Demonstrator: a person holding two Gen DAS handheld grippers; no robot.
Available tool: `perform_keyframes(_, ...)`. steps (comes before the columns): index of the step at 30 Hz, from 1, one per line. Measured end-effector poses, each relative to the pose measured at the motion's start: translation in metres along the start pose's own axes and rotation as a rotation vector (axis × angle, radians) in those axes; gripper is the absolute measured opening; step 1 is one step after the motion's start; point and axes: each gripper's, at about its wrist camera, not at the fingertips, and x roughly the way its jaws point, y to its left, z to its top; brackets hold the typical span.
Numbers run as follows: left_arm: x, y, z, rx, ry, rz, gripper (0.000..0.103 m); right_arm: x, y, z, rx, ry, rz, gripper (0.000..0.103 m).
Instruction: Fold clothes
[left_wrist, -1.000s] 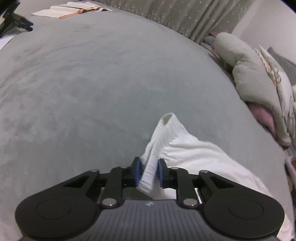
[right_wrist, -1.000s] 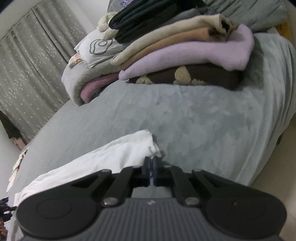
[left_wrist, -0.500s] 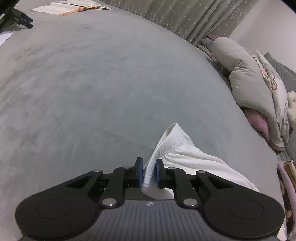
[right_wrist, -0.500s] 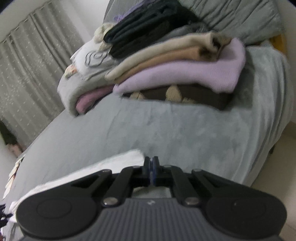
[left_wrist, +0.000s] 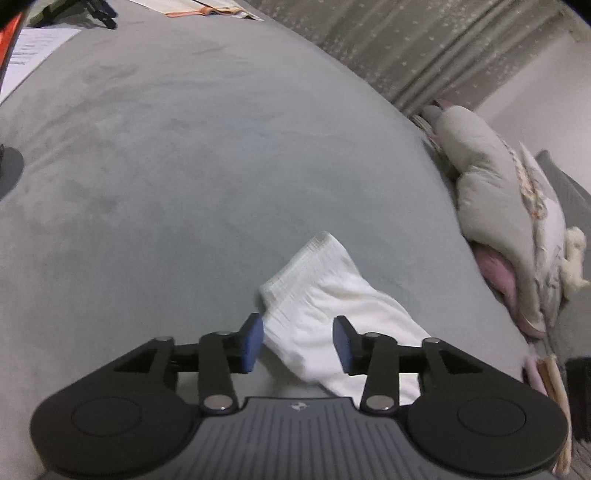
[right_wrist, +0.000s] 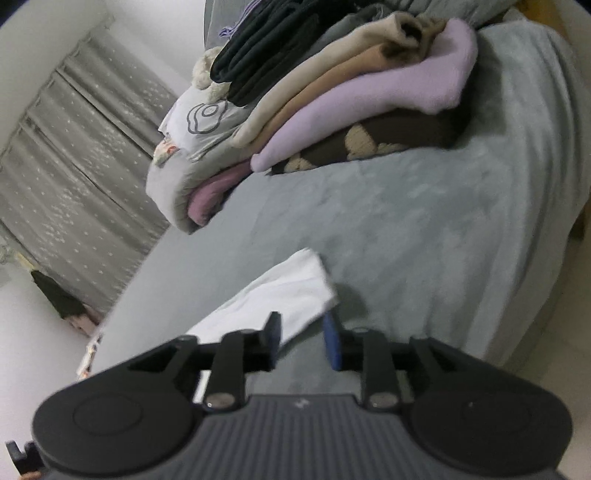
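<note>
Right wrist alone shows stacked folded clothes (right_wrist: 351, 110) beyond white garment (right_wrist: 280, 295).

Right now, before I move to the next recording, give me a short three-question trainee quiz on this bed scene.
1. True or false: the left gripper clamps the white ribbed garment.
2. Which colour is the fleece directly above the dark brown patterned blanket in the folded stack? A green B lilac C red
3. The white ribbed garment lies on a grey ___.

Key: 1 false, its jaws are opening, pads clear of the cloth; 2 B; 3 bedspread.
</note>
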Motion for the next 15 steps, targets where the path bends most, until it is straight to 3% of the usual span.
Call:
perform_keyframes(6,0.031,-0.003,-0.01,-0.024,0.05,0.007,0.049,0.027,0.003,-0.012,0.075,-0.052,-0.021,0.039)
perform_keyframes(11,0.052,0.005,-0.007,-0.052,0.002,0.016,0.05,0.038,0.008,-0.015,0.083,-0.095,-0.016,0.038)
perform_keyframes(12,0.056,0.005,-0.004,-0.062,-0.012,0.011,0.05,0.039,0.009,-0.015,0.077,-0.097,-0.019,0.033)
perform_keyframes(13,0.06,0.006,-0.002,-0.072,-0.026,0.006,0.05,0.041,0.014,-0.013,0.05,-0.102,-0.041,0.014)
perform_keyframes(14,0.064,0.005,0.001,-0.073,-0.039,0.003,0.05,0.043,0.017,-0.013,0.031,-0.104,-0.061,0.006)
perform_keyframes(15,0.066,0.002,0.004,-0.055,-0.053,0.009,0.048,0.044,0.019,-0.012,0.019,-0.105,-0.087,0.006)
